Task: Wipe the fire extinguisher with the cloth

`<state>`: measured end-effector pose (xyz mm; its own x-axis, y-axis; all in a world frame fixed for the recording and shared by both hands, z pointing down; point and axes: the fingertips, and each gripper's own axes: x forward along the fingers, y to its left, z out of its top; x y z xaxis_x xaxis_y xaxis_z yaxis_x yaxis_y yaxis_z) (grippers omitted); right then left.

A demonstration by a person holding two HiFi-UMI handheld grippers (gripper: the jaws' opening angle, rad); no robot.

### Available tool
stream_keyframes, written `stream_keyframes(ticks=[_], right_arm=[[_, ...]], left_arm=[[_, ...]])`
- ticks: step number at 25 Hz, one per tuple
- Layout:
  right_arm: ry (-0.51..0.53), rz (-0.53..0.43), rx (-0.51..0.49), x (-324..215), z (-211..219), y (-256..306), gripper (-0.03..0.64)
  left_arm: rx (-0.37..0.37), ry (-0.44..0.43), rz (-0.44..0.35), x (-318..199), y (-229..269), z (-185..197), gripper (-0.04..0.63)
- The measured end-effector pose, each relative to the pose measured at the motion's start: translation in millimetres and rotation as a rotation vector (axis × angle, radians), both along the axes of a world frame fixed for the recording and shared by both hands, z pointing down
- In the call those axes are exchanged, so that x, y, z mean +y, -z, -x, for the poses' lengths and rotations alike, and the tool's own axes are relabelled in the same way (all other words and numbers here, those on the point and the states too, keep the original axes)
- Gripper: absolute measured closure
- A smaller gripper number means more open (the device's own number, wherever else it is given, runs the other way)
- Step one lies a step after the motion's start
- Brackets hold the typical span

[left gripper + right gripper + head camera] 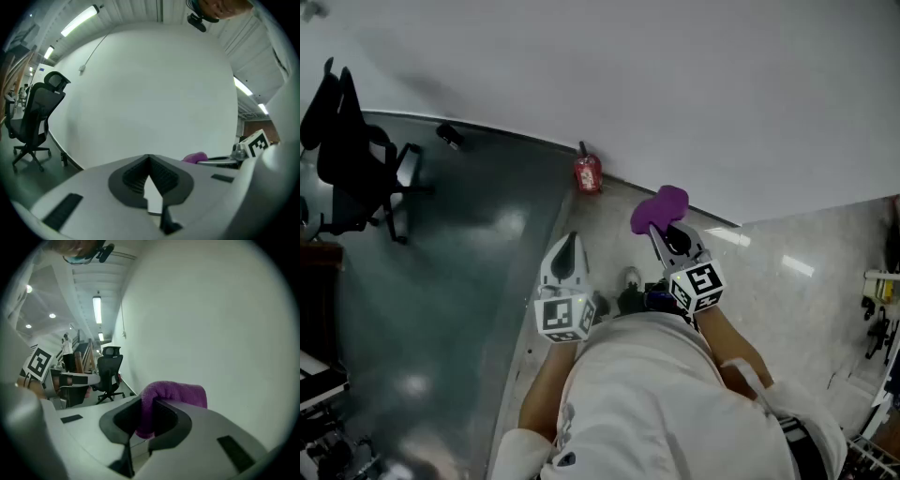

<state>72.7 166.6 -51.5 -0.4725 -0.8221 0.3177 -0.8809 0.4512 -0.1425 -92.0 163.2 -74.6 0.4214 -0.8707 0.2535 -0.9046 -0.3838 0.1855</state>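
Right gripper (657, 231): jaws clamped on the purple cloth (176, 392), which bulges over their tips.
Left gripper (149, 160): jaws together, nothing between them.
Fire extinguisher (588, 174): upright on the floor (605, 234) at the foot of the wall (694, 84), ahead and left of the cloth, apart from it.
Office chair (358, 155): far left edge of the floor, well apart.

Floor (441, 281) in two finishes. Dark glossy green-grey sheet spreads left of fire extinguisher (588, 173); pale marbled tile (787, 281) runs right of it and toward onlooker. Extinguisher red, upright, at foot of white wall (675, 75), just beside seam between finishes. Black office chair (356, 150) well left of extinguisher, on dark sheet. Small dark object (450, 135) at wall foot between chair and extinguisher, kind unclear. Glare patches on both finishes.
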Motion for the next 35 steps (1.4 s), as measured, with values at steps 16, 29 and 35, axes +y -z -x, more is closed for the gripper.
stream_keyframes(ticks=[16, 29, 35], right_arm=[[0.005, -0.035, -0.012, 2, 3, 7, 0.563], [0.089, -0.029, 0.015, -35, -4, -17, 0.563], [0.154, -0.046, 0.083, -62, -2, -42, 0.563]], left_arm=[[0.003, 0.001, 0.005, 7, -3, -1, 0.591], [-0.006, 0.031, -0.019, -27, -16, -7, 0.591], [-0.064, 0.016, -0.027, -58, -37, -10, 0.591]])
